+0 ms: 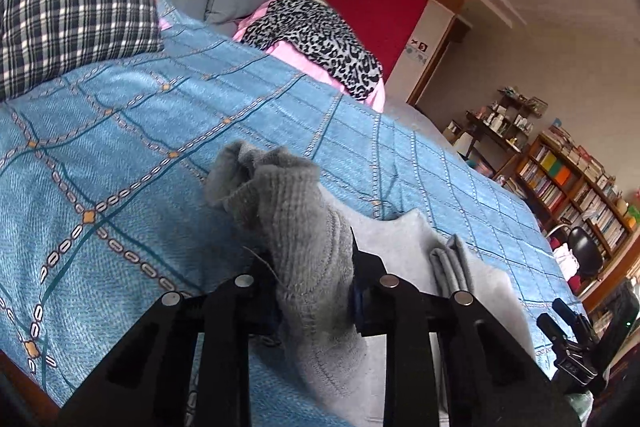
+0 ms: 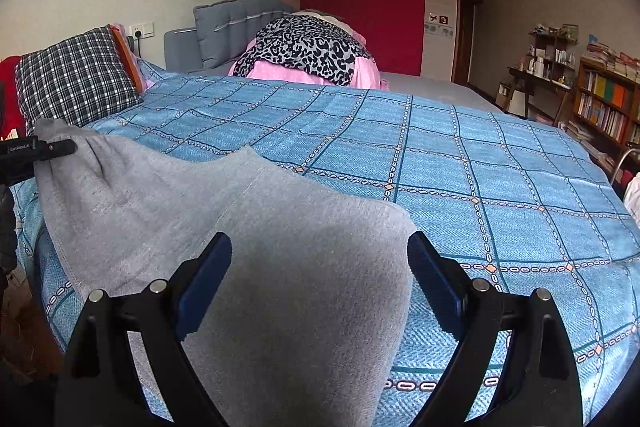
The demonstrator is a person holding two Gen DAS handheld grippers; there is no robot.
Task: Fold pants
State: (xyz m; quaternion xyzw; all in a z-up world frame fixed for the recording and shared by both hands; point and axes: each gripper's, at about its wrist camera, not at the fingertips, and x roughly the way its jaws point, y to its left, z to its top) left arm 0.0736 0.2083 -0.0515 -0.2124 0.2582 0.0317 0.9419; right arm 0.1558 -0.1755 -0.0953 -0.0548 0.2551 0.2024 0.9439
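Grey sweatpants (image 2: 256, 227) lie on the blue patterned bedspread (image 2: 460, 163). My left gripper (image 1: 316, 279) is shut on the pants' ribbed cuff (image 1: 296, 211), which bunches up above the fingers. The rest of the pants (image 1: 472, 263) trails to the right in that view. My right gripper (image 2: 320, 267) is open, its fingers spread on either side of the grey fabric near the bed's front edge. The left gripper (image 2: 44, 149) shows in the right wrist view at the far left, on the pants' end.
A plaid pillow (image 2: 76, 83) lies at the back left. A pink and leopard-print bundle (image 2: 312, 47) sits by the grey headboard (image 2: 236, 27). Bookshelves (image 2: 604, 99) stand at the right wall. A black chair (image 1: 584, 251) stands beside the bed.
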